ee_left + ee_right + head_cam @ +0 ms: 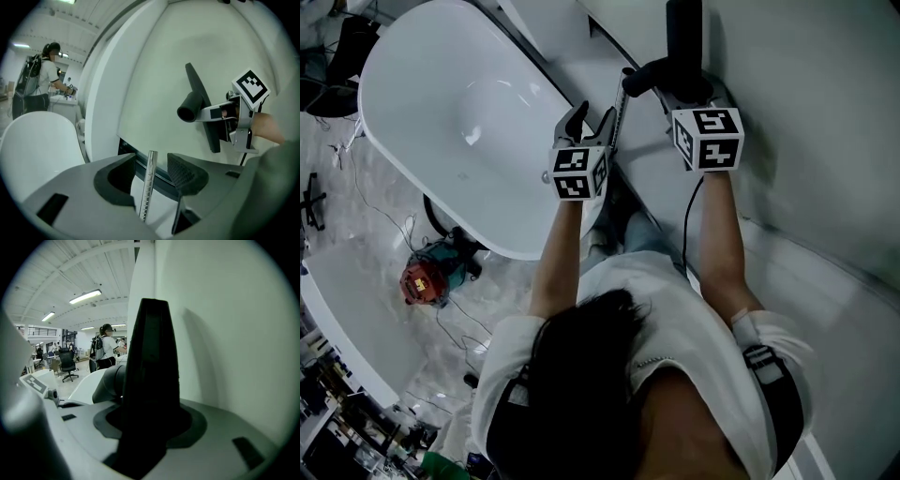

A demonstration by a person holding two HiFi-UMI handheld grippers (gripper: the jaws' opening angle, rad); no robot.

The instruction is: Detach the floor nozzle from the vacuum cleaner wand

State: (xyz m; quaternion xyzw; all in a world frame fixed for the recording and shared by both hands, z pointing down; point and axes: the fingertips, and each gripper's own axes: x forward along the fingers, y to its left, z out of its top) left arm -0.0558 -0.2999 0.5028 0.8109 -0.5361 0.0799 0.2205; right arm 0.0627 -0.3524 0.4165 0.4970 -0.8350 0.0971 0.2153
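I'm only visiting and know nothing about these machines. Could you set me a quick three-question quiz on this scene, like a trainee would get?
1. In the left gripper view, what stands between the open jaws of the left tool?
2. Which one grips the black floor nozzle? A) left tool B) right tool C) neither
3. True or false: the floor nozzle is attached to the silver wand.

Key: 1. The silver wand, not clamped. 2. B. 3. False: the wand's top end is bare.
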